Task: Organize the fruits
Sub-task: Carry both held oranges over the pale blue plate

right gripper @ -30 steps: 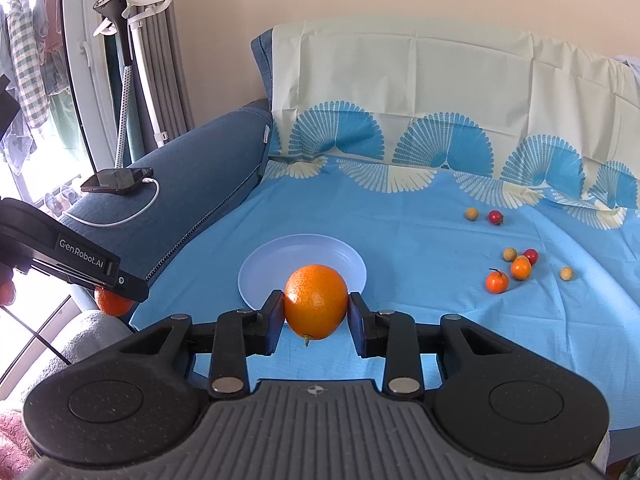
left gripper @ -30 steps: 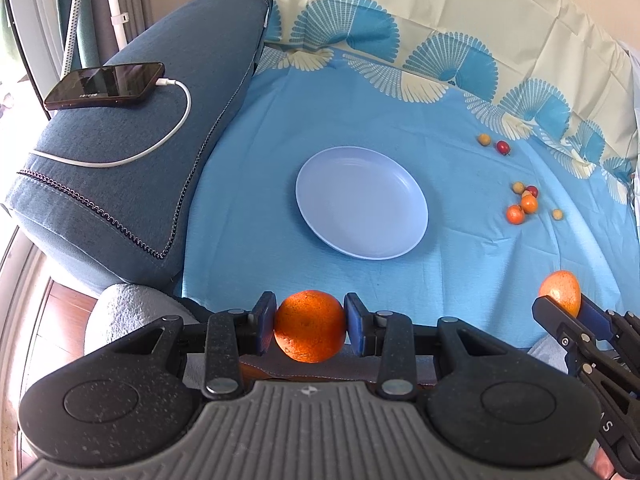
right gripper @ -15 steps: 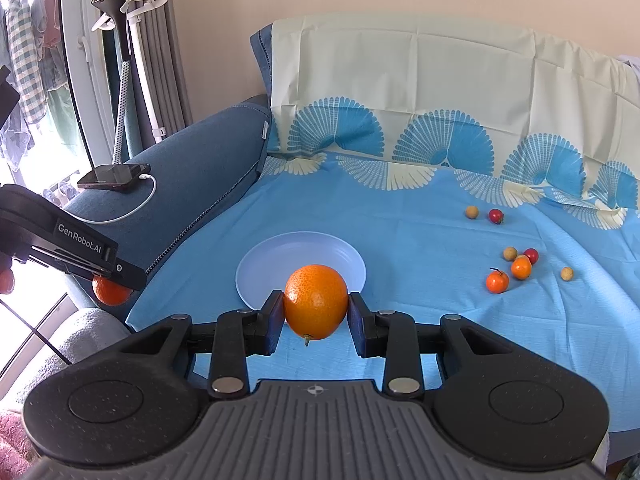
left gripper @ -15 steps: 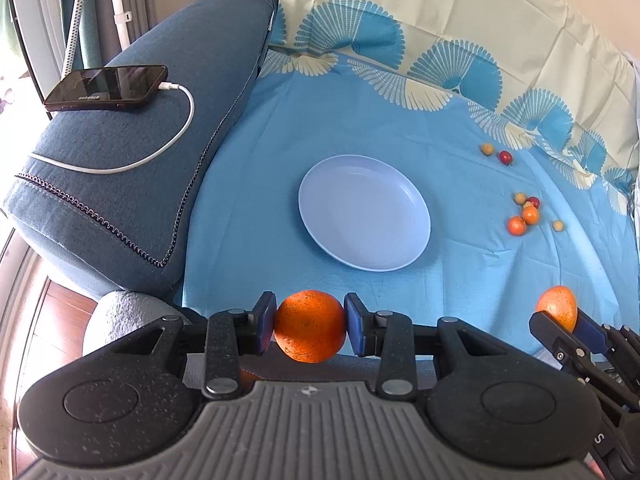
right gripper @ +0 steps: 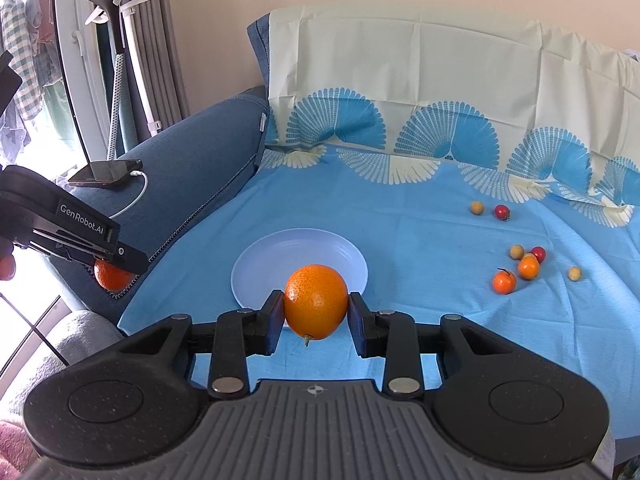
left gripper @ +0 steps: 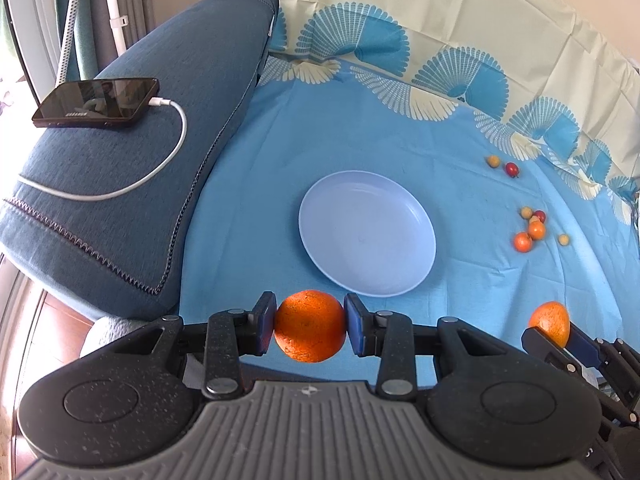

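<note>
Nearest the left wrist camera, the left gripper [left gripper: 310,326] clamps an orange [left gripper: 309,325] between its blue pads, held in the air above the near edge of the blue cloth [left gripper: 256,208]. The right gripper [right gripper: 316,310] likewise pinches a second orange [right gripper: 316,306], stem nub pointing down, its pads touching the fruit on both sides. In the left view that right gripper shows at the lower right edge with its fruit; in the right view the left gripper sits off to the left beside the sofa arm [right gripper: 192,168].

Just beyond both oranges lies a pale blue plate [left gripper: 396,272], bare, flat on the cloth; nothing stands between the fruits and it. Right of the plate, well apart, is a loose cluster of small fruits [right gripper: 520,268]: two small orange ones, a red one and pale yellow ones. Farther back sit a yellow berry [right gripper: 476,208] and a red cherry tomato [right gripper: 501,212], just beside each other.

On the sofa arm rests a phone [left gripper: 96,102] with a white cable [left gripper: 160,160] plugged in
</note>
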Demonstrator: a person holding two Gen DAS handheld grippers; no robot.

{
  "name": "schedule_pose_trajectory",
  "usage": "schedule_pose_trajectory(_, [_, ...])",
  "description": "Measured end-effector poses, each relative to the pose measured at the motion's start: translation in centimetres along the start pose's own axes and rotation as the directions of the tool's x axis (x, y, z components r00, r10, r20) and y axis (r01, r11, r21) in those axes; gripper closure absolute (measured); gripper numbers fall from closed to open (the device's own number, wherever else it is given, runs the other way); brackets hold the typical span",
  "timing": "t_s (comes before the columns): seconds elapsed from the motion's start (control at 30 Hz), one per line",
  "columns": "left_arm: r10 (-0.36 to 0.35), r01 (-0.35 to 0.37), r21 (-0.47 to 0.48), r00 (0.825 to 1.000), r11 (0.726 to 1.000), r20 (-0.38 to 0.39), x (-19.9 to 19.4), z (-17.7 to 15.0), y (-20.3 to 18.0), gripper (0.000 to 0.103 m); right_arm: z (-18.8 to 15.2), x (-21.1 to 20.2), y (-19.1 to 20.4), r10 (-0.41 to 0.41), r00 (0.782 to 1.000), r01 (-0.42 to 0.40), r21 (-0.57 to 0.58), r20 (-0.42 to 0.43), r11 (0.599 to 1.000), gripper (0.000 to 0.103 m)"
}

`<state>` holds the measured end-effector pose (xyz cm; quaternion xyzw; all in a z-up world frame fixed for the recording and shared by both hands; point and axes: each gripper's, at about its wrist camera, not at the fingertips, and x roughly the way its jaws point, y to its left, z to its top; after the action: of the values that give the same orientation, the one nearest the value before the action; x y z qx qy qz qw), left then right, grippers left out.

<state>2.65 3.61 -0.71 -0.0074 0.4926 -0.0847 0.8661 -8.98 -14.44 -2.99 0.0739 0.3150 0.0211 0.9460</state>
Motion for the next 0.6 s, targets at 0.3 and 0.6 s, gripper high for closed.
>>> schedule_pose_trajectory(0.3, [0.0, 0.0, 0.019, 1.0, 1.0, -0.012, 3.6, 2.9, -1.6, 0.062, 1.1, 3.7, -0.7, 0.0, 1.0, 0.0, 0.007, -0.01, 1.0, 0.068])
schedule_pose_trajectory(0.6, [0.023, -0.021, 0.058, 0.999, 0.998, -0.031, 8.9, 6.3, -3.8, 0.062, 1.8, 9.1, -1.4, 0.007, 0.999, -0.007, 0.012, -0.045, 1.0, 0.068])
